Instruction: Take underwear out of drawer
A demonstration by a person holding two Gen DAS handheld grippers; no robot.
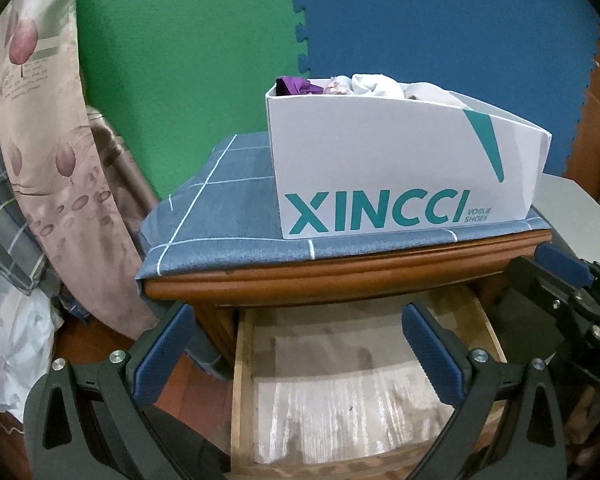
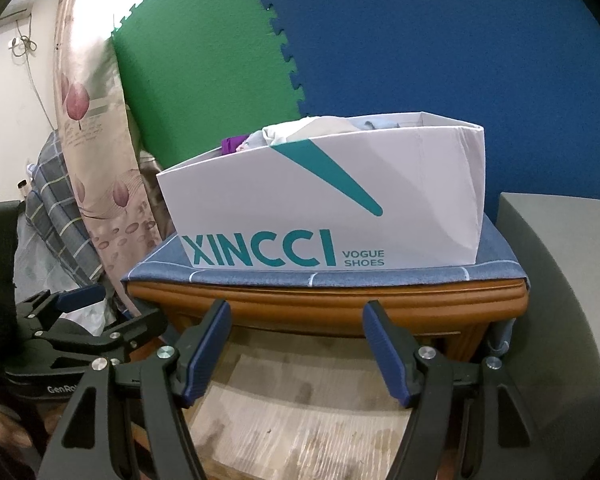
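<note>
The wooden drawer (image 1: 239, 364) of a nightstand stands pulled out, and only a pale lining sheet (image 1: 340, 392) shows inside it. On the nightstand sits a white XINCCI shoebox (image 1: 380, 168) holding crumpled garments: a purple piece (image 1: 296, 85) and white pieces (image 1: 374, 83). My left gripper (image 1: 298, 320) hangs open over the drawer with nothing between its fingers. In the right wrist view, my right gripper (image 2: 299, 314) is also open and empty above the drawer's lining sheet (image 2: 300, 408), with the shoebox (image 2: 320, 208) behind it. The left gripper (image 2: 112, 312) shows at that view's left edge.
A blue checked cloth (image 1: 228, 216) covers the nightstand's top under the box. Floral and plaid bedding (image 1: 48, 160) is piled to the left. A grey surface (image 2: 560, 280) lies to the right. Green and blue foam mats (image 1: 420, 20) line the wall behind.
</note>
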